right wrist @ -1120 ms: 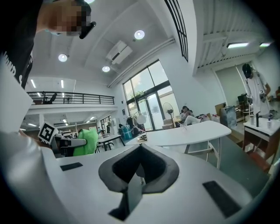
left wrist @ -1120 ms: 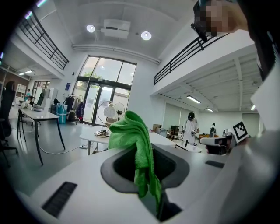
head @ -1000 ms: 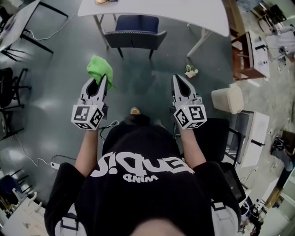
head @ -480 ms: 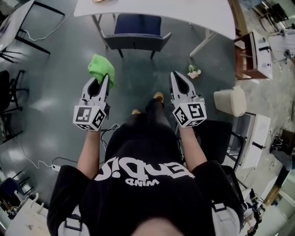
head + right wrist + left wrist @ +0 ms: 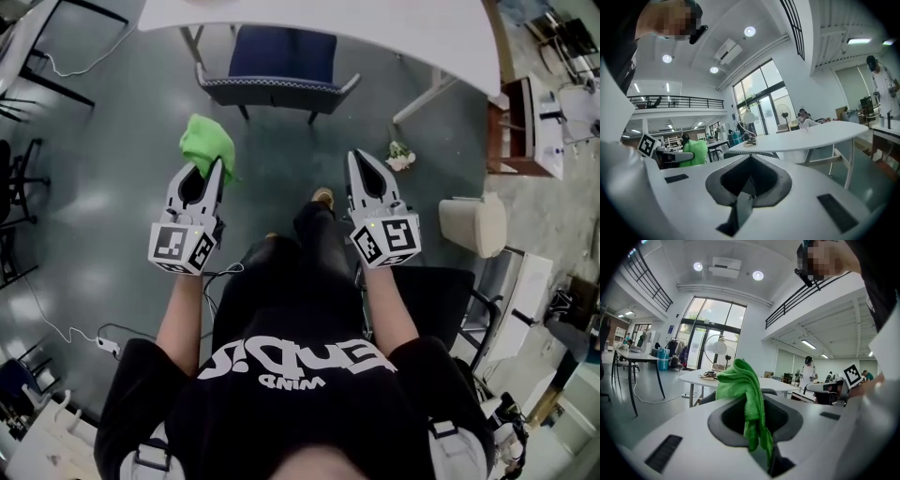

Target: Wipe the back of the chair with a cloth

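Looking down through the head view, I saw the left gripper (image 5: pixel 216 165) held out over the grey floor (image 5: pixel 112 187). Its fingers (image 5: pixel 215 183) were pressed together on a green cloth (image 5: pixel 207 142), which bunched up beyond the tips. The left gripper view confirmed the grip: the cloth rose in a crumpled mound above the hollow between the fingers, and one fold hung down into the narrow seam where they met.

The right gripper (image 5: pixel 359 159) was level with the left one and well apart from it, on the far side of the person's raised leg (image 5: pixel 314 230). In the right gripper view its fingers (image 5: pixel 693 197) were closed tip to tip, with nothing between them.

The blue chair (image 5: pixel 277 66) stood ahead of both grippers. Its seat was tucked under the white counter (image 5: pixel 394 28) and its back was turned toward me. Open floor lay between the cloth and the chair back, so neither gripper was touching it.

Off to the right, a beige bin (image 5: pixel 476 225) sat on the floor near a black chair (image 5: pixel 441 291).
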A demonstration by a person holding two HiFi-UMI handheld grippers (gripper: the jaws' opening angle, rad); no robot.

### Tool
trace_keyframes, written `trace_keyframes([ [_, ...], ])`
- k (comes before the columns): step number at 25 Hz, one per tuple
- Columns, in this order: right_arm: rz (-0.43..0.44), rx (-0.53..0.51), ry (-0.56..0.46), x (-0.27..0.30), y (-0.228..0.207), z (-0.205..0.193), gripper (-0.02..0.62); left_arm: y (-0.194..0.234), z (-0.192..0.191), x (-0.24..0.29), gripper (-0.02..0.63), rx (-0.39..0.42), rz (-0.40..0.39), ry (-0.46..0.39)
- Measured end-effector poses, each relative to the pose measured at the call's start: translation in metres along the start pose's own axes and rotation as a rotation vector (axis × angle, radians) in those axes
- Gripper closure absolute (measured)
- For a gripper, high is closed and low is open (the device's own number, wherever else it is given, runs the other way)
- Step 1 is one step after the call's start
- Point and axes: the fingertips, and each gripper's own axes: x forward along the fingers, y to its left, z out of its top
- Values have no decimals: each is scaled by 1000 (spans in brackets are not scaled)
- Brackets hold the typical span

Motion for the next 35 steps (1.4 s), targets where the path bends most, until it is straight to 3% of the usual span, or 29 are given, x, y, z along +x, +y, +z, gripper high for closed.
trace_keyframes([
  [4, 32, 13, 13, 26, -7, -30, 598, 13, -26, 19, 538, 2, 2, 12],
  [17, 136, -45, -53, 110, -31, -160, 598, 49, -142, 76, 538, 23, -38, -102],
  [26, 122, -102, -159, 139, -53, -232, 598, 74, -229, 97, 538, -3, -87, -159],
  [35, 143, -110, -159, 143, -50, -286, 598, 78, -262, 96, 538, 30, -92, -212],
])
